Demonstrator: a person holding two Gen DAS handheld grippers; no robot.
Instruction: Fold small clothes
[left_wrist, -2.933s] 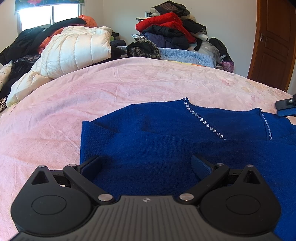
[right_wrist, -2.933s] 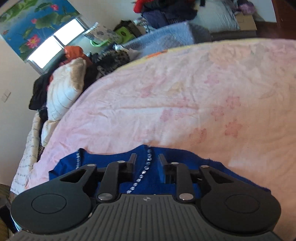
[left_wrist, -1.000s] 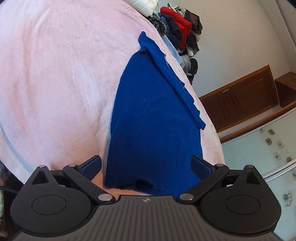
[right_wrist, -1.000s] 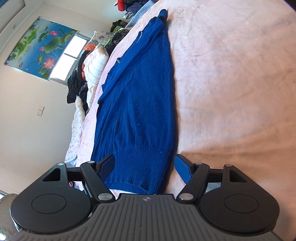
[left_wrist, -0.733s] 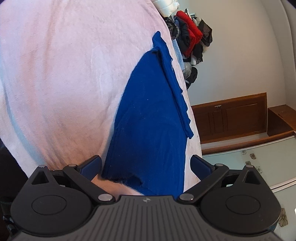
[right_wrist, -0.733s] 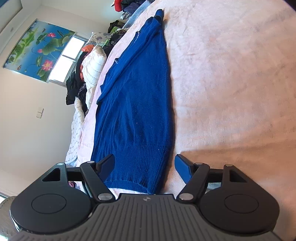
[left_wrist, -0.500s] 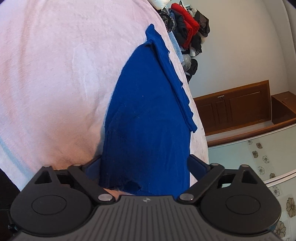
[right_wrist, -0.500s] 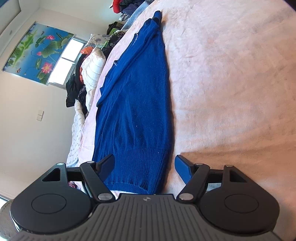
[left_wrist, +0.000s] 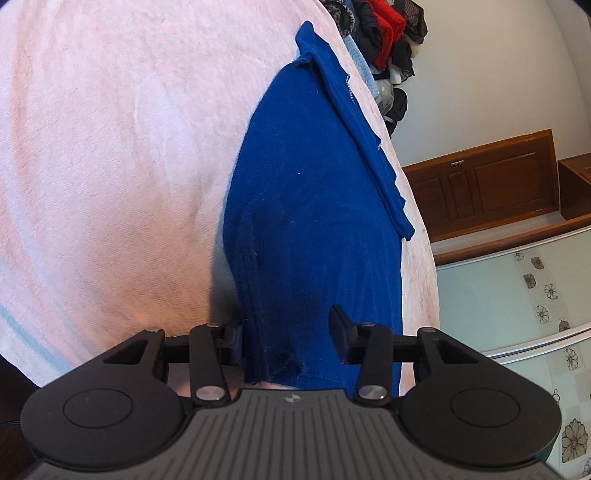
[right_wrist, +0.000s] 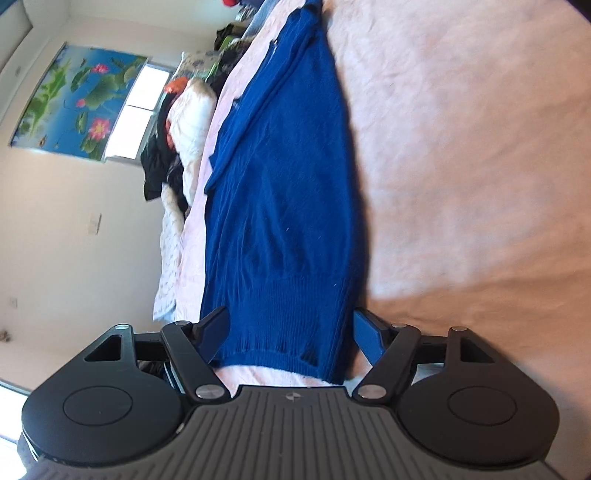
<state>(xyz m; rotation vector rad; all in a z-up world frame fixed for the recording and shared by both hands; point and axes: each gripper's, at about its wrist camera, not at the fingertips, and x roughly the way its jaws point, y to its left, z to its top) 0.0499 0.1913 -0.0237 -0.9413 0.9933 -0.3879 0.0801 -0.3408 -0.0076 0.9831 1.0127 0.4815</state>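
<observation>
- Left gripper (left_wrist: 285, 338) has just been closing on the hem of the blue sweater (left_wrist: 314, 206), bunching it; a firm pinch cannot be told; right gripper (right_wrist: 290, 334) is spread wide round the other hem corner
- Sweater is laid flat on the pink bedsheet (left_wrist: 110, 147), hem at the near edge
- Only one layer may be caught, so the fold could skew; the sheet could be pinched too
- Clothes (left_wrist: 384, 33) are piled at the far end; a wooden door (left_wrist: 487, 181) is seen

A deep blue sweater (left_wrist: 314, 206) lies on the pale pink bedspread (left_wrist: 110, 147). Beyond the sweater's far end sit red and black clothes (left_wrist: 384, 29). The tongs (left_wrist: 286, 334) are black.
</observation>
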